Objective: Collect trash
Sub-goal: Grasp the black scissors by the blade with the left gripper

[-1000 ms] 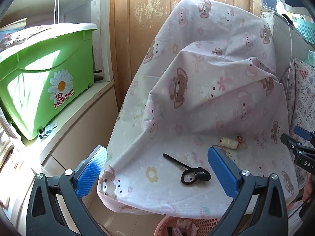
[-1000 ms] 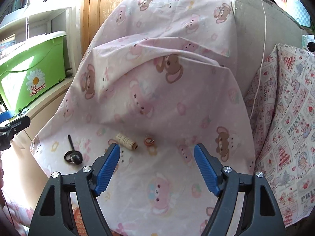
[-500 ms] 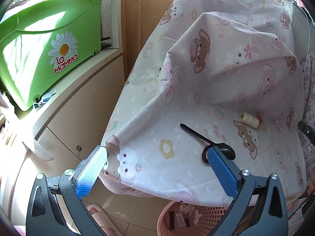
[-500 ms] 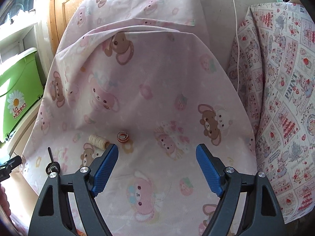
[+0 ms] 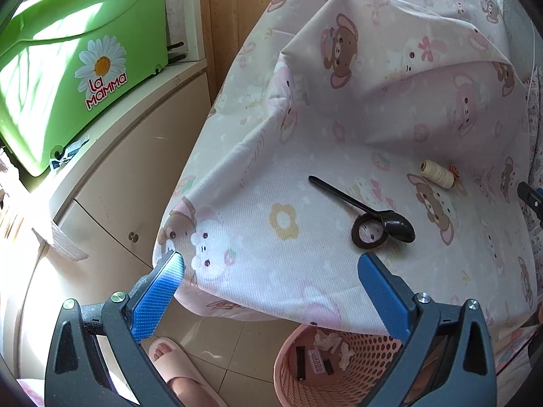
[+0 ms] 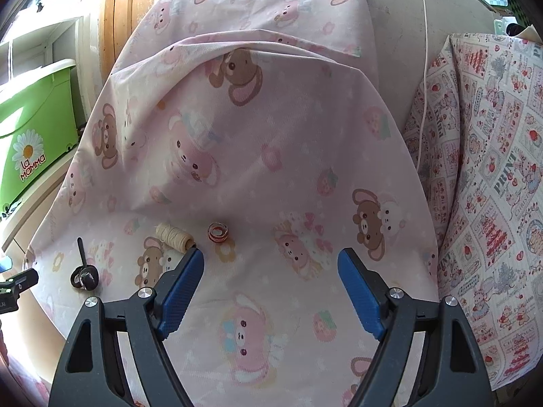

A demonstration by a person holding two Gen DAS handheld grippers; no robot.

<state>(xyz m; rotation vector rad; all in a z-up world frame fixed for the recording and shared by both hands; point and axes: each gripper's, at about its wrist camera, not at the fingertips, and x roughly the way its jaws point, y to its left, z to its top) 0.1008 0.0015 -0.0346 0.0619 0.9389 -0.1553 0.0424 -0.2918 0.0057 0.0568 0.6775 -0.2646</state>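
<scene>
On the pink bear-print cloth (image 5: 305, 247) lie a black plastic spoon (image 5: 359, 205) with a black ring (image 5: 369, 234) against its bowl, a cream thread spool (image 5: 437, 173) and a small red-white roll (image 6: 218, 232). My left gripper (image 5: 271, 268) is open and empty above the cloth's front left edge, the spoon just ahead to its right. My right gripper (image 6: 270, 262) is open and empty over the cloth, with the spool (image 6: 174, 236) and the roll just ahead to its left. The spoon and ring also show in the right wrist view (image 6: 85, 269).
A pink mesh basket (image 5: 373, 356) with some scraps inside stands on the tiled floor under the cloth's front edge. A foot in a pink slipper (image 5: 180, 369) is beside it. A green bin (image 5: 68, 61) sits on a white cabinet (image 5: 112, 183) at left. A patterned cloth (image 6: 492, 186) hangs at right.
My left gripper has tilted down and moved closer to the spoon and the cloth's front edge; the basket has come into fuller view. My right gripper has shifted right over the cloth, then slightly back.
</scene>
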